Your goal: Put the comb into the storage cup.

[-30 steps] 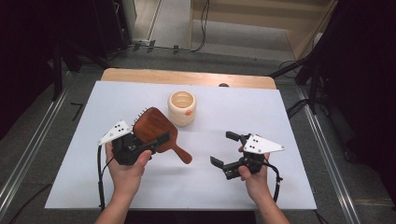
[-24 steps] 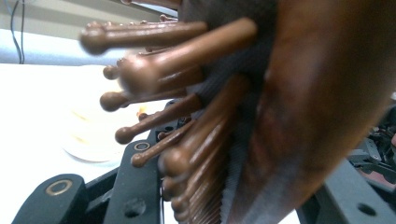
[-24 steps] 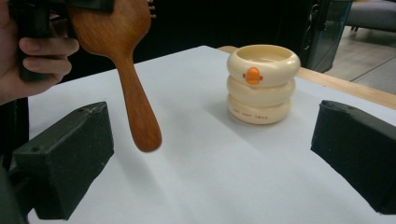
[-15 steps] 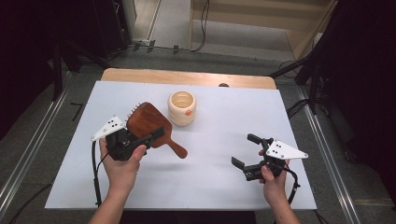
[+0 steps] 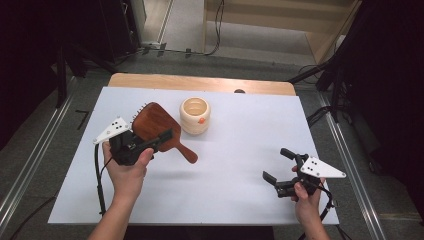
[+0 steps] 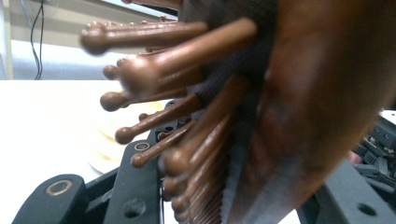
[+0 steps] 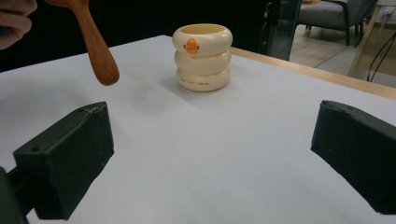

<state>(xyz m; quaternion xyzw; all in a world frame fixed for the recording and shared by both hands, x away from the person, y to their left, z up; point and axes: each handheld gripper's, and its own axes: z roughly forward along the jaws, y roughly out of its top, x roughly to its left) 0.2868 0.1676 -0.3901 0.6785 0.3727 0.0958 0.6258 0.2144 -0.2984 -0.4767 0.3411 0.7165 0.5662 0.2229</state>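
The left gripper (image 5: 150, 142) clamps the wooden hairbrush (image 5: 156, 125) by its head, handle free above the table (image 5: 240, 200), while the right gripper (image 5: 280, 167) stands wide and empty near the right edge, facing the cream cup (image 5: 195, 115).

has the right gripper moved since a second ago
Yes. In the high view the right gripper has slid toward the table's right edge and nearer the front edge, farther from the cream cup, which has stayed put.
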